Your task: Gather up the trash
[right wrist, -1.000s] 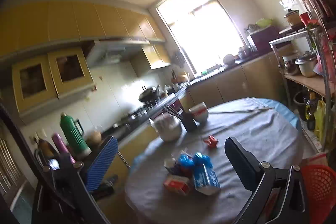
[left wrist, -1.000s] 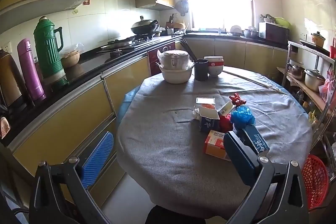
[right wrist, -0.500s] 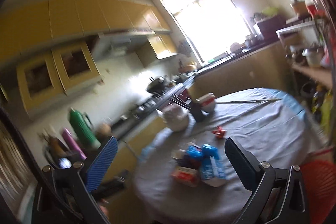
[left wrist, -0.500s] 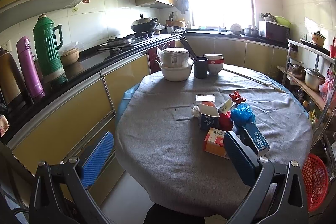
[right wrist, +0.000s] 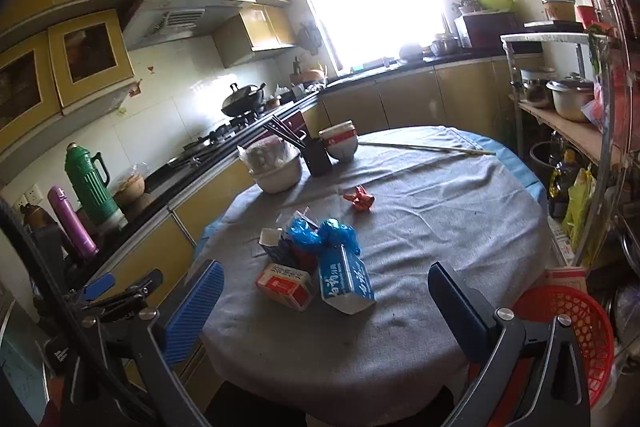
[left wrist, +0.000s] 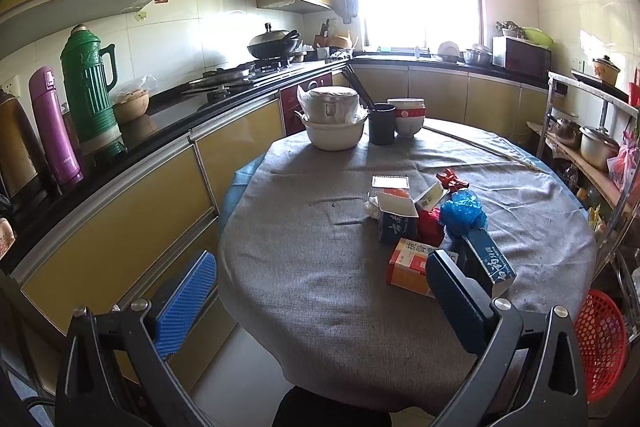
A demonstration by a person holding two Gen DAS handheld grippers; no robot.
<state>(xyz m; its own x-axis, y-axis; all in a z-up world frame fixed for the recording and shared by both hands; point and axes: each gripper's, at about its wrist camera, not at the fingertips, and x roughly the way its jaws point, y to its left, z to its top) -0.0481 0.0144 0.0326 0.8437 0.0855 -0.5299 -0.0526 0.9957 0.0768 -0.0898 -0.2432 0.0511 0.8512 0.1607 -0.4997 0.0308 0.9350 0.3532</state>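
Note:
A pile of trash lies on the round grey-clothed table [left wrist: 320, 291]: an orange box [left wrist: 410, 261], a long blue box [left wrist: 490, 259], an open dark blue carton [left wrist: 396, 223], a blue plastic wad [left wrist: 462, 213] and a red wrapper [left wrist: 452, 181]. The right wrist view shows the same orange box [right wrist: 286, 285], blue box [right wrist: 346, 277], blue wad [right wrist: 320, 235] and red wrapper [right wrist: 360, 199]. A red mesh basket [right wrist: 568, 331] stands at the table's right; it also shows in the left wrist view [left wrist: 600, 343]. My left gripper [left wrist: 320, 291] and right gripper [right wrist: 326, 301] are open, empty, near the table's front edge.
A pot in a white basin [left wrist: 334, 121], a dark cup of chopsticks [left wrist: 380, 125] and stacked bowls [left wrist: 408, 115] stand at the table's far side. A counter with flasks [left wrist: 86, 87] runs along the left. A shelf rack with pots [right wrist: 568, 99] stands on the right.
The right wrist view has swung right and downward and steadied, so the table and red basket sit fuller in view. The left gripper has drawn back slightly. Both stay open.

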